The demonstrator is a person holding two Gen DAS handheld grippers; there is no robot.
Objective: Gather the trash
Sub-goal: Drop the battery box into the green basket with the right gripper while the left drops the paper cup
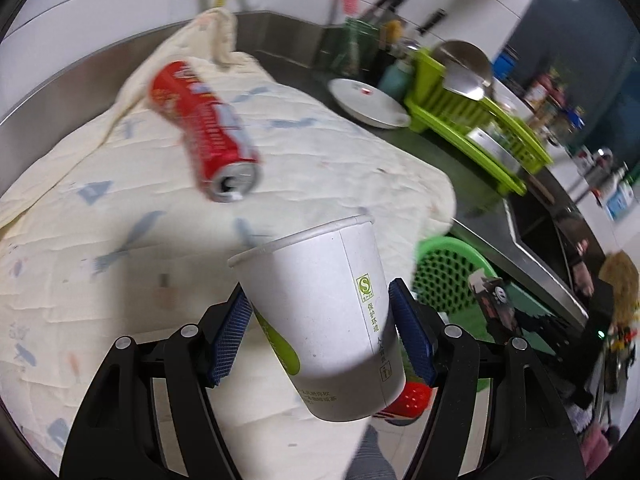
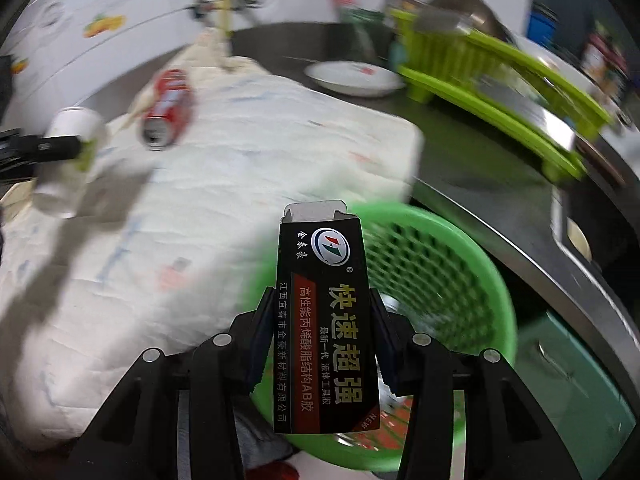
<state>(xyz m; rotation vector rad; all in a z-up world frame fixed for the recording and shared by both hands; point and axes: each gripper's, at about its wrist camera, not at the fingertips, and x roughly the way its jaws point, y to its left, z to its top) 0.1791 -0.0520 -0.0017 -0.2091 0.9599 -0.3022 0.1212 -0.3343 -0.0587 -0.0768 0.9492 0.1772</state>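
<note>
While both grippers are loaded, handling notes follow, with places given relative to the green basket (image 2: 436,276).

Left gripper (image 1: 320,328): clenched on a white paper cup (image 1: 320,312), blue pads (image 1: 230,330) pressing opposite sides of the wall about mid-height. Cup is tilted, mouth up and away, held over the cloth (image 1: 120,240) to the left of the basket. Judged very light and thin-walled; the wall will buckle under a hard squeeze, so a moderate grip at mid-body or nearer the stiffer rolled rim seems best. No visible crushing at the pads.

Right gripper (image 2: 320,320): grasping a black carton (image 2: 324,320) by its two long narrow sides, lower half between the jaws, torn flap end pointing up. Carton sits at the basket's near-left rim, partly over it. Judged light, probably empty; cardboard is stiff along the edges but the broad faces would cave. Present edge-on hold looks sound.

Still uncollected: red can (image 1: 204,132), lying on its side on the cloth, well left of and beyond the basket, open top facing the cameras. Appears dented at the waist. Judged light, smooth and liable to roll; take it across the body, not by the ends. Some residue could spill from the opening.

Basket already holds some items; contents blurred, cannot identify.
</note>
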